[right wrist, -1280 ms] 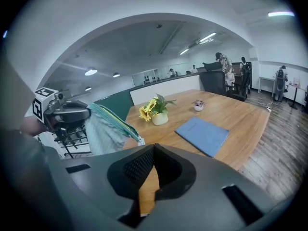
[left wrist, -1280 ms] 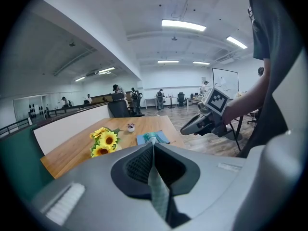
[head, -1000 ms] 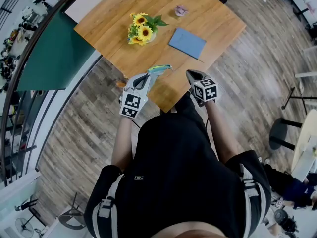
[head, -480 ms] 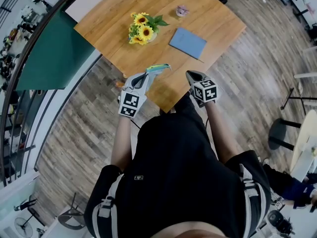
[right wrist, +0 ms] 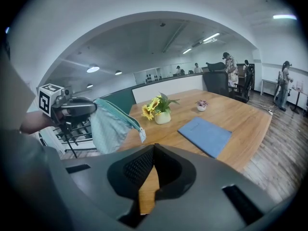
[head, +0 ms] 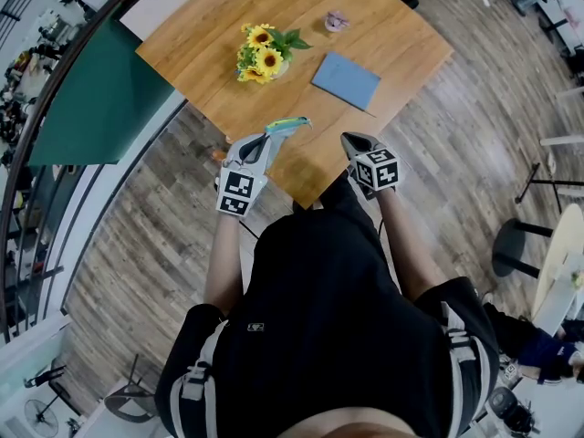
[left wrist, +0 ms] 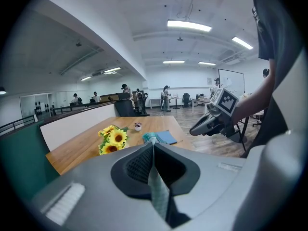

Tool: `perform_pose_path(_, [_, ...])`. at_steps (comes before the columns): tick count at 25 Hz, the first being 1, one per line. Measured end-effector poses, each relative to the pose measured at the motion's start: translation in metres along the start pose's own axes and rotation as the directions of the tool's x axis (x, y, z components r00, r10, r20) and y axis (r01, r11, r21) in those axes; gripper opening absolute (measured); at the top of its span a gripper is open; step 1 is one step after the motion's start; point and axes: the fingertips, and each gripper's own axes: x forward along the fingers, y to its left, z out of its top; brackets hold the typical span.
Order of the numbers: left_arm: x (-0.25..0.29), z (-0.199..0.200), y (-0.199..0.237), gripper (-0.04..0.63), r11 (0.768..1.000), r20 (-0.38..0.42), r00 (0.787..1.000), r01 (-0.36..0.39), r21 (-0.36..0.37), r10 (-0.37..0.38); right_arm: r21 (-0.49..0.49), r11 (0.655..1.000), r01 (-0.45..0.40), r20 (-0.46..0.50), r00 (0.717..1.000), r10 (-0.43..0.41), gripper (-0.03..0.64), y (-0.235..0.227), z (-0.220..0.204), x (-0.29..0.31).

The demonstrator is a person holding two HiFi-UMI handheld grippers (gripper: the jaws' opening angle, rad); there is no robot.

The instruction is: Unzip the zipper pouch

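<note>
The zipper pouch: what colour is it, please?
The zipper pouch is pale teal, clearest in the right gripper view.

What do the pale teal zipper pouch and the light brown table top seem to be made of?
The pale teal zipper pouch looks like soft woven fabric with a matte finish: it hangs limp, folds, and shows a fine dotted pattern. The light brown table top looks like wood, or possibly wood-look laminate, with a smooth satin finish: long grain lines run along it and it has a faint sheen.
</note>
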Motion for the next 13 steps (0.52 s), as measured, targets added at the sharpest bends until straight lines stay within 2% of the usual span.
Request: perform_pose_path(13, [0.0064, 0.0007, 0.0053, 0.006, 1.000, -0.003, 1.000, -0.012, -0.010, 0.012, -0.014, 1.000, -0.019, -0.017, 1.000, 0.019, 0.000, -0.0028, -0.0020, 0.0078])
